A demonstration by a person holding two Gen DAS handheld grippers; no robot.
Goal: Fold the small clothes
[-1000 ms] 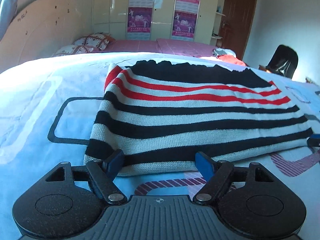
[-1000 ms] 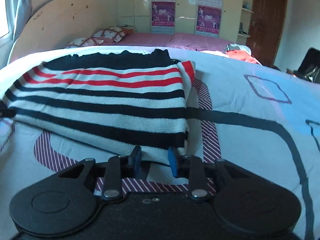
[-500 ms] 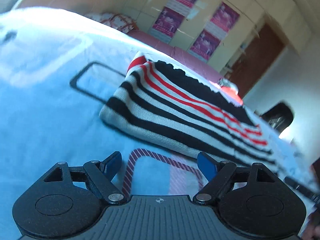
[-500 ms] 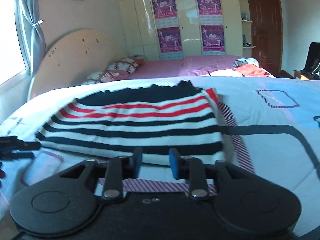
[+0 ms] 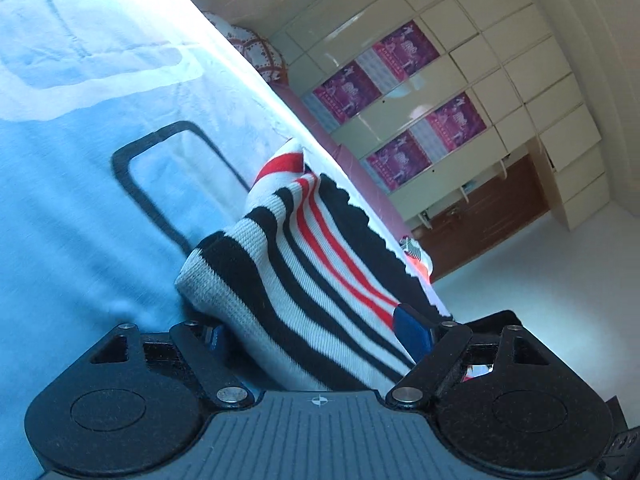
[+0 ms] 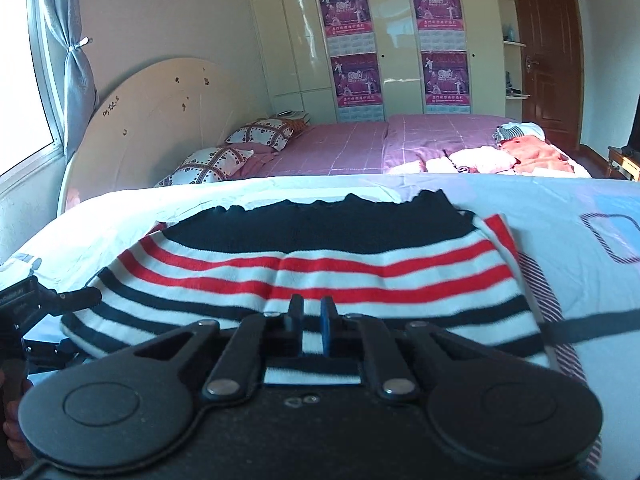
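My left gripper [image 5: 316,336] has wide jaws around the striped sweater [image 6: 320,268] on the bed [image 5: 80,200]. My right gripper [image 6: 313,330] jaws are closing on its edge.

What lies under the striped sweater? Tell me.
The striped sweater lies on a pale blue patterned bedsheet, which shows all around it. What the sheet looks like directly beneath the knit is covered.

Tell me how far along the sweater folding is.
Done: the striped sweater lies as a compact rectangle on the bed. In hand: the right gripper is closing at its near edge; the left gripper straddles its end, open. Left: the next fold.
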